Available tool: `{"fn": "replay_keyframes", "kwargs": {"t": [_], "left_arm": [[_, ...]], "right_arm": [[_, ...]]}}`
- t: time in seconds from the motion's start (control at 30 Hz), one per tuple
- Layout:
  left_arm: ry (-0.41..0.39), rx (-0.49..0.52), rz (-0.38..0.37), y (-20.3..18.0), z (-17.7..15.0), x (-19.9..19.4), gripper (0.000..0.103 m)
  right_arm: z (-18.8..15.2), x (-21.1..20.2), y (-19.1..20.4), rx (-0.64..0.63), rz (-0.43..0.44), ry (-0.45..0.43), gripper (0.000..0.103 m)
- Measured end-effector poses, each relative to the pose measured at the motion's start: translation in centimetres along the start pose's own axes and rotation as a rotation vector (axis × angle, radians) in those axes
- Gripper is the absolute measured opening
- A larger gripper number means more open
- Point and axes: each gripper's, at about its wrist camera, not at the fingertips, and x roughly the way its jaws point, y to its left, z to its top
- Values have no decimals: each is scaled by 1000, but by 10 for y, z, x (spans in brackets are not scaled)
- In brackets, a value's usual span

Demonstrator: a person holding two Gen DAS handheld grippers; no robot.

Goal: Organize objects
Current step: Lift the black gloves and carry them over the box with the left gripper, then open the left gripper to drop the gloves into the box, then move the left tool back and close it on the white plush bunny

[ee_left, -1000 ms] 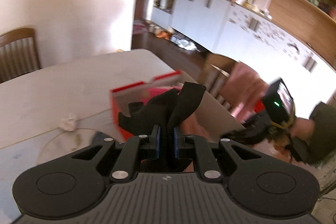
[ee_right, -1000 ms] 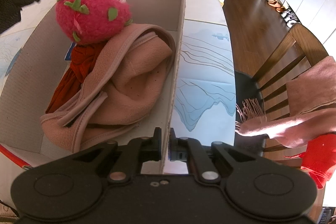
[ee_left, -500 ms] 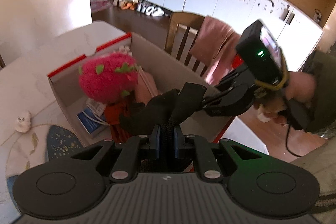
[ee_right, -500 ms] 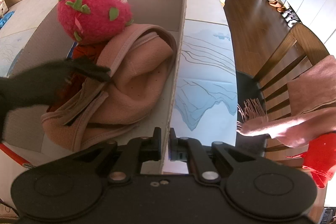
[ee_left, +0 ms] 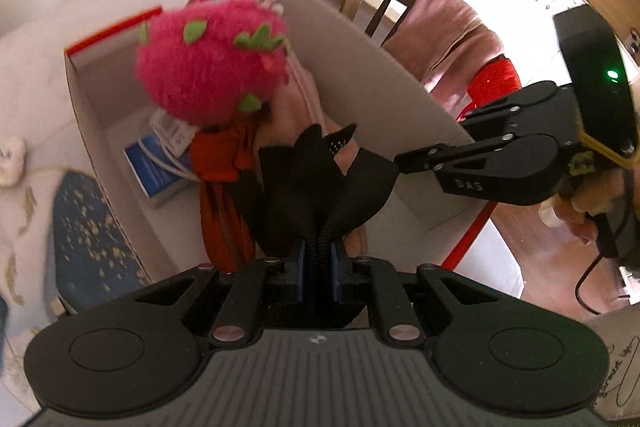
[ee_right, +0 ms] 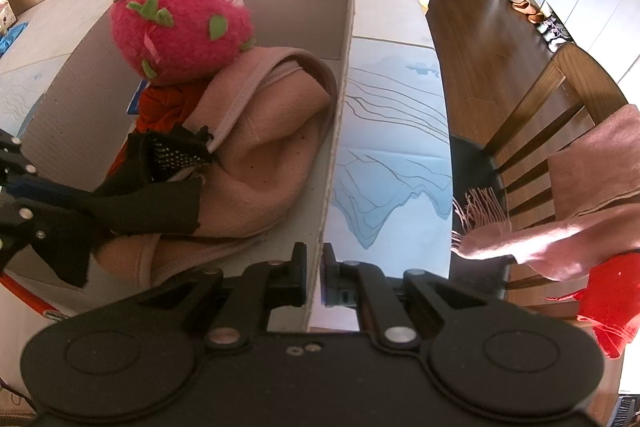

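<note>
My left gripper (ee_left: 318, 259) is shut on a black glove (ee_left: 316, 179) and holds it inside the cardboard box (ee_left: 372, 67), over a pink fleece garment (ee_right: 272, 139) and a red cloth (ee_left: 224, 163). The glove (ee_right: 160, 183) also shows in the right wrist view, lying on the fleece. A pink strawberry plush (ee_right: 180, 27) sits at the box's far end. My right gripper (ee_right: 314, 275) is shut on the box's side wall (ee_right: 340, 115); it also shows in the left wrist view (ee_left: 404, 161).
The box stands on a white table (ee_right: 396, 7) with a blue-print mat (ee_right: 392, 155). A wooden chair (ee_right: 560, 115) draped with pink and red cloths stands to the right. A blue booklet (ee_left: 152, 167) lies in the box. A small white figure (ee_left: 10, 163) is on the table.
My left gripper has carried the black glove down into the box, onto the pink fleece. My right gripper has stayed clamped on the box wall.
</note>
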Motion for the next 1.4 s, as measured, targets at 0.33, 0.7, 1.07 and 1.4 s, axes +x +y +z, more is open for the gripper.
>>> {"fn": "replay_keyframes", "kwargs": {"t": [0.33, 0.7, 1.07, 1.4], "left_arm": [[31, -13, -10, 0, -2, 10, 43], [-69, -22, -38, -4, -3, -24, 67], [-222, -98, 7, 25, -13, -84, 82], [-261, -166, 204, 92, -8, -96, 91]], "right_arm": [[-1, 1, 1, 0, 3, 2, 6], [0, 2, 0, 0, 7, 6, 6], [0, 2, 0, -6, 6, 10, 6], [2, -1, 0, 0, 7, 13, 6]]}}
